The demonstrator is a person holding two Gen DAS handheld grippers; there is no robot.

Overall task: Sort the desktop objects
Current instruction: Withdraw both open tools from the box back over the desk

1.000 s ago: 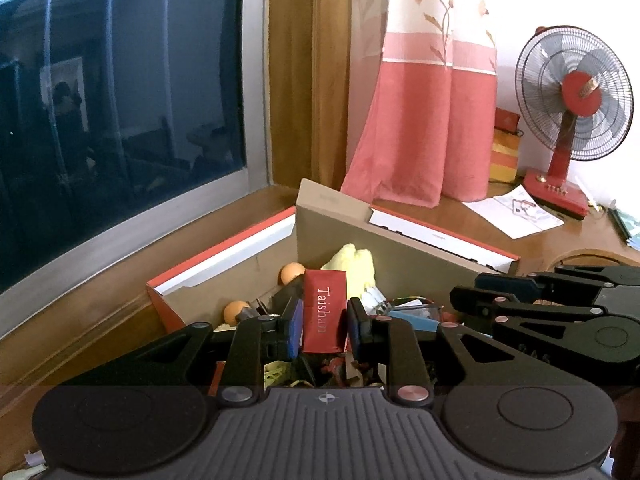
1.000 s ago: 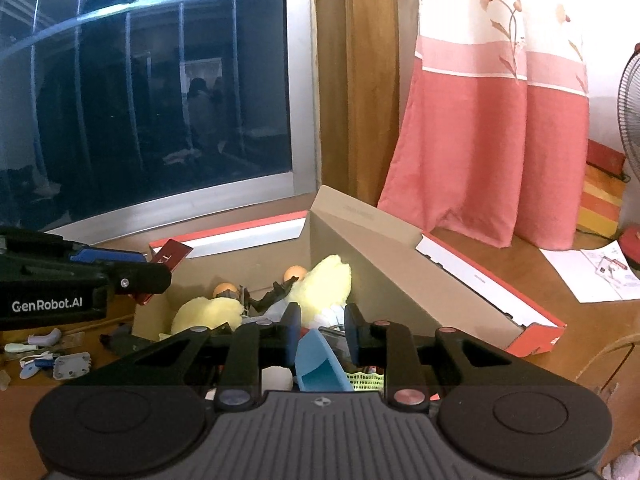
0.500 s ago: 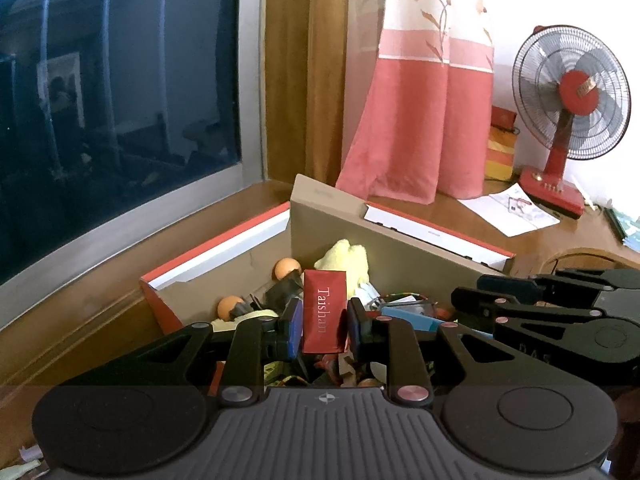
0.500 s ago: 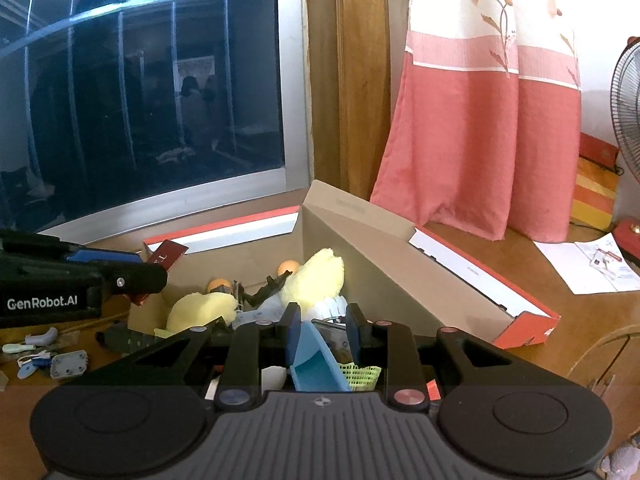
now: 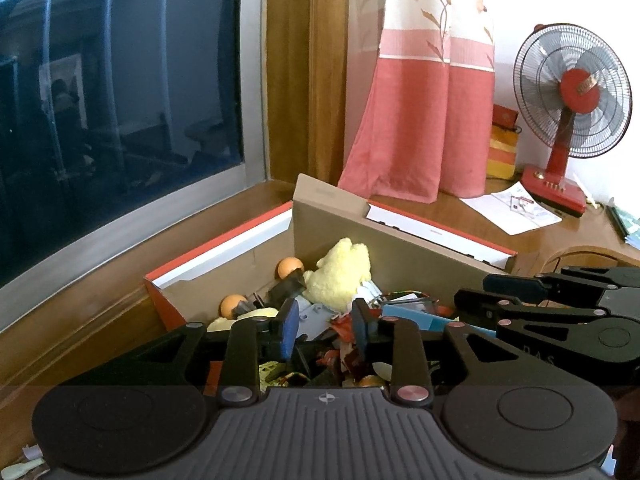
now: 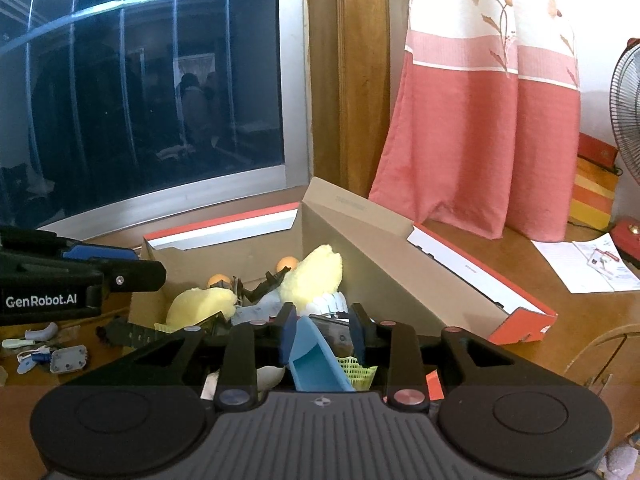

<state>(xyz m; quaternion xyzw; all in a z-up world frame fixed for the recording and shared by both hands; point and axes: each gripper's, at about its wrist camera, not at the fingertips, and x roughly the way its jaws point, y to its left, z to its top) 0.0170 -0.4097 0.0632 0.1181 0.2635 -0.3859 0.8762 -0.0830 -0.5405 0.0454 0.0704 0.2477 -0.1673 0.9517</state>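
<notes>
Cardboard box point(image 6: 224, 286), open-topped, on wooden desk by window
Inside the box: two yellow plush toys point(image 6: 316, 276), two orange balls point(image 5: 290, 267), mixed small clutter. Above the box: left gripper point(image 5: 326, 322), jaws spread, nothing between them; right gripper point(image 6: 322, 330), jaws pinching a blue plastic scoop-shaped piece point(image 6: 316, 360). Left of the box, on the desk: small white and grey parts point(image 6: 68, 358)

Both grippers are black, with ribbed grey bases, round side discs, silver screws, blue pads point(image 5: 289, 330); one reads "GenRobot.AI" point(image 6: 41, 301).
</notes>
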